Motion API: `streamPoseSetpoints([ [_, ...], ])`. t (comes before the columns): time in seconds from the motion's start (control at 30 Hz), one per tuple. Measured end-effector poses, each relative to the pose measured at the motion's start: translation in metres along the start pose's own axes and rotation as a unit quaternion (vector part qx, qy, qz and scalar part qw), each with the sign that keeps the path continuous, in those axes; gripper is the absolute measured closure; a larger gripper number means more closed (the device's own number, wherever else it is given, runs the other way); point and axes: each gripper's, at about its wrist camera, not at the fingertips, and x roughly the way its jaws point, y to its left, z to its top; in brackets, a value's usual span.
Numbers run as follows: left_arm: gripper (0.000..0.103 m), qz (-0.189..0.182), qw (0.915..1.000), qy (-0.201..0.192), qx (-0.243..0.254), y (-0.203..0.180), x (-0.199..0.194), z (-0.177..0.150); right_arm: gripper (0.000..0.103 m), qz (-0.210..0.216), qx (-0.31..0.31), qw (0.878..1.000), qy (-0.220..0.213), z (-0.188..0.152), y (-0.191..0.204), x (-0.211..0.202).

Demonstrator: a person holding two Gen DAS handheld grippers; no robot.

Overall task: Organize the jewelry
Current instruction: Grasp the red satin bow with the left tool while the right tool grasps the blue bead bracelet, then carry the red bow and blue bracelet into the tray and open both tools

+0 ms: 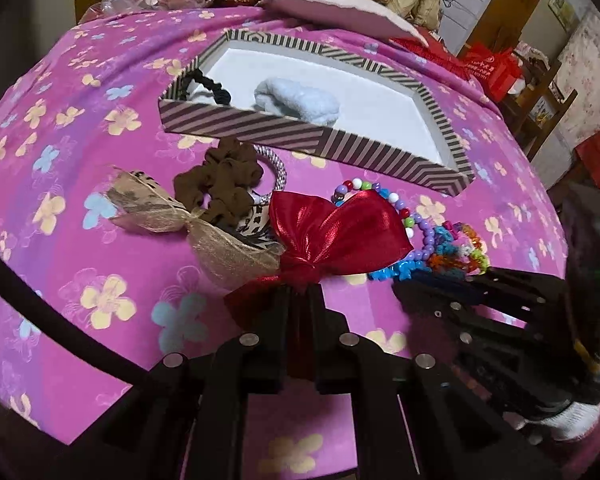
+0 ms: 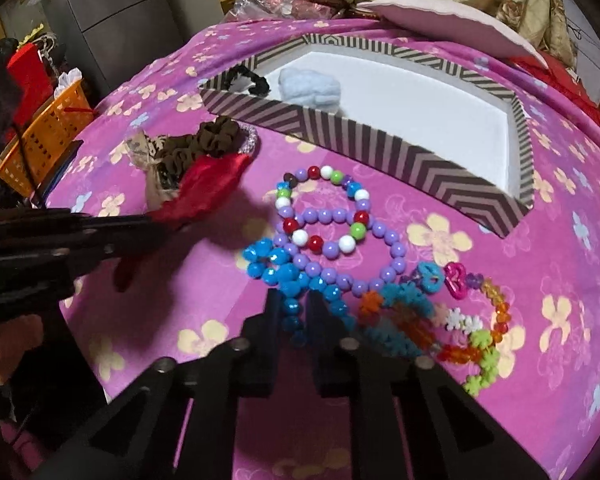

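My left gripper [image 1: 300,292] is shut on the knot of a red satin bow [image 1: 332,228], also seen from the side in the right wrist view [image 2: 204,188]. My right gripper [image 2: 294,308] is shut on a blue bead bracelet [image 2: 284,272]; it shows at the right of the left wrist view [image 1: 416,292]. A purple bead bracelet [image 2: 340,256], a mixed-colour bead bracelet [image 2: 320,208] and a flower-bead bracelet [image 2: 480,336] lie beside it. A striped box [image 1: 300,140] holds a black hair tie [image 1: 216,88] and a pale blue scrunchie [image 1: 300,100].
A brown scrunchie [image 1: 224,184], a beige mesh bow [image 1: 204,228] and a silver hair tie [image 1: 276,168] lie left of the red bow on the pink floral bedspread [image 1: 80,160]. An orange basket [image 2: 44,136] stands off the bed's left side. Bedding is piled behind the box.
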Motion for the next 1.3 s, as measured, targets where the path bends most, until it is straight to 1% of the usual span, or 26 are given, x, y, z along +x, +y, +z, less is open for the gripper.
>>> streamPoseSetpoints([
  [0.07,0.082,-0.001,1.0,-0.005,-0.002,0.001,-0.007,0.001,0.094,-0.001,0.008,1.0,-0.009,-0.001,-0.004,-0.007],
  [0.17,0.082,-0.003,0.9999,-0.013,-0.006,0.001,-0.017,0.003,0.094,0.016,0.026,0.999,-0.03,-0.001,-0.01,-0.027],
  [0.37,0.082,0.001,0.9992,-0.039,-0.002,-0.005,-0.038,0.01,0.094,0.04,0.04,0.996,-0.066,0.013,-0.016,-0.063],
  [0.63,0.082,0.02,0.9984,-0.054,-0.002,-0.004,-0.046,0.024,0.094,0.035,0.037,0.993,-0.108,0.037,-0.017,-0.094],
  [0.97,0.082,0.059,0.9959,-0.069,-0.002,0.001,-0.043,0.054,0.094,0.017,0.035,0.993,-0.115,0.064,-0.025,-0.095],
  [1.3,0.082,0.099,0.9923,-0.074,-0.003,0.007,-0.026,0.091,0.094,0.0,0.031,0.994,-0.109,0.095,-0.035,-0.081],
])
